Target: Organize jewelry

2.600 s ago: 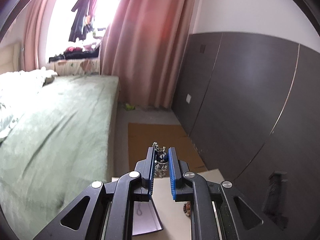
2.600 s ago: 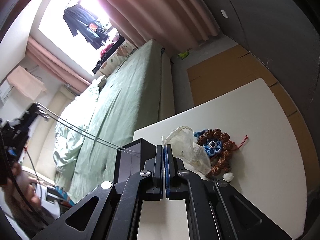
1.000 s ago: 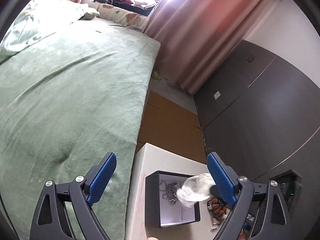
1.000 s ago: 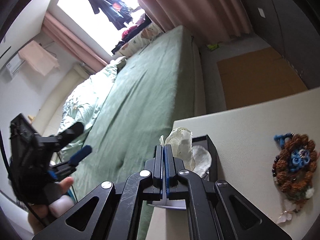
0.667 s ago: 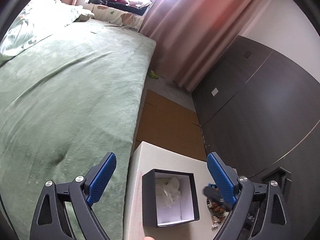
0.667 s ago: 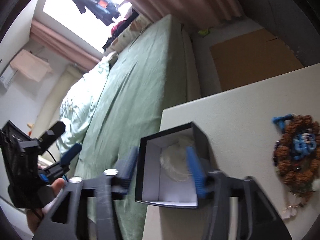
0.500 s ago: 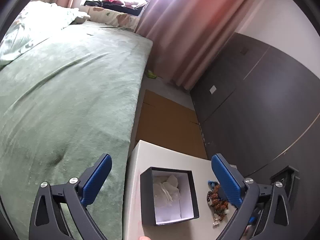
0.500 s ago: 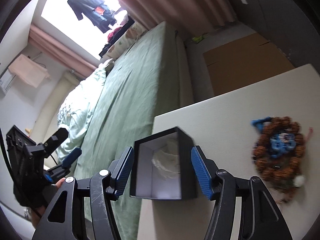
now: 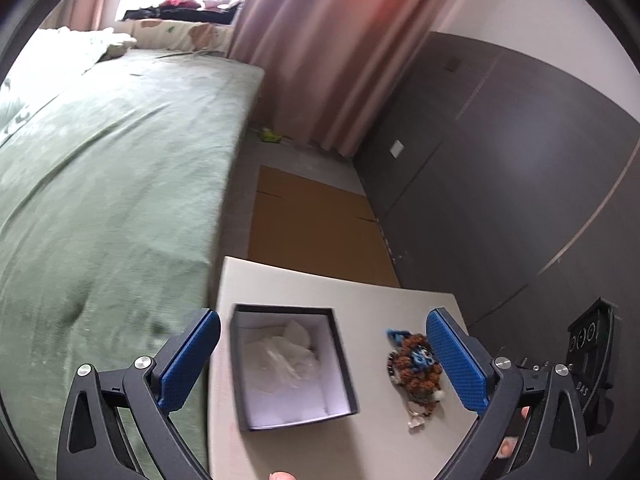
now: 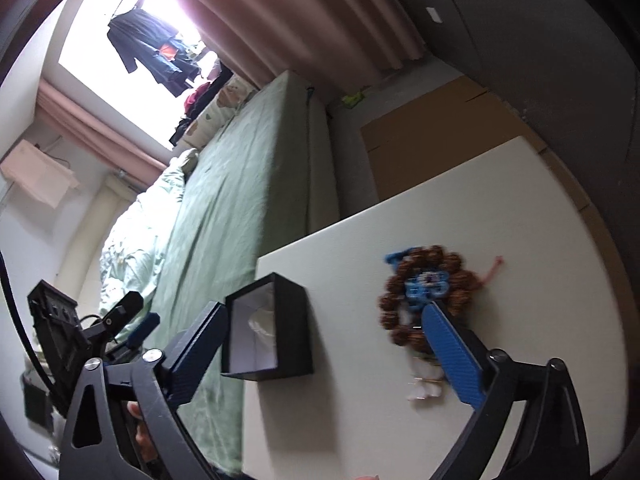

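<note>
Blue-padded jaws on my left gripper (image 9: 322, 354) stand wide apart with nothing pressed between them. My right gripper (image 10: 326, 344) is opening its jaws, which also hold nothing. Below the left gripper I see a black box (image 9: 291, 364), open-topped with a white lining, sitting near the left edge of the pale table (image 9: 320, 284). A crumpled clear plastic bag (image 9: 285, 354) lies inside the box. Just right of the box, apart from it, a brown beaded bracelet (image 9: 416, 368) with a blue flower charm rests on the table, close to my left gripper's right pad. From the right wrist view, the box (image 10: 269, 330) sits behind the left pad and the bracelet (image 10: 424, 292) beyond the right pad's tip. Further left lies a green bed (image 9: 104, 184); brown cardboard (image 9: 316, 220) covers the floor beyond the table.
</note>
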Available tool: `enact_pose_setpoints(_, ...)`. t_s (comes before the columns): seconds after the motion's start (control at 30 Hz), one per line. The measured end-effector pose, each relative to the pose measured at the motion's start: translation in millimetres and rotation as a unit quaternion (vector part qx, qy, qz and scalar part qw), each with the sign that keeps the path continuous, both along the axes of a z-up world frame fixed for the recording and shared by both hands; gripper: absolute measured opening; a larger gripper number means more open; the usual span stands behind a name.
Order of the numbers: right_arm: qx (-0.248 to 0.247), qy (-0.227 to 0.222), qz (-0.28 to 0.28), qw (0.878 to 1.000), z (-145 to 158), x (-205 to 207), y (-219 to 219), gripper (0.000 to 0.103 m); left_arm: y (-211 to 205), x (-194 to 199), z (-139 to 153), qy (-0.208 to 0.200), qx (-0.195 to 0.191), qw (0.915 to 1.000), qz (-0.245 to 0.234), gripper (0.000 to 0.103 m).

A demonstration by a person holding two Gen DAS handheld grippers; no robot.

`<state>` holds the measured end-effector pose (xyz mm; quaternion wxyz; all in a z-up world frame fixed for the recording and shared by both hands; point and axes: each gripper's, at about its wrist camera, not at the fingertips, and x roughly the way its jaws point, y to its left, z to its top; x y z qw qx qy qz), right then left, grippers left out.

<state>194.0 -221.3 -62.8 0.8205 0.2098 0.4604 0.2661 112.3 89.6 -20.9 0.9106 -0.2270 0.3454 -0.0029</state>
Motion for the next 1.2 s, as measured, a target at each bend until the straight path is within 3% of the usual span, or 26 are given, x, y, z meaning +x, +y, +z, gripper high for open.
enact_pose_setpoints(0.33,-0.023,0.007,-0.047,0.999,-2.0,3.6,-54.5,0.103,-69.2,26.4,-16.5,0.021,0.013,0.998,-0.058,0.102)
enact_pose_setpoints(0.5,-0.03,0.032,-0.085,0.995,-14.1,11.8,-76.0,0.103,-92.8,39.2,-30.3,0.04,0.026,0.9964,-0.071,0.089)
enact_pose_setpoints(0.77,-0.025,0.04,-0.099,0.994,-21.0,20.0,-87.6,0.103,-118.4,60.2,-60.5,0.076,0.022,0.9919,-0.099,0.059)
enact_pose_setpoints(1.0,-0.022,0.051,-0.103,0.993,-26.2,22.8,-86.0,0.103,-143.9,71.9,-82.2,0.098,0.028,0.987,-0.124,0.054)
enact_pose_setpoints(1.2,-0.025,0.057,-0.106,0.992,-28.8,22.9,-85.2,0.103,-161.4,84.1,-105.6,0.122,0.057,0.9825,-0.13,0.05)
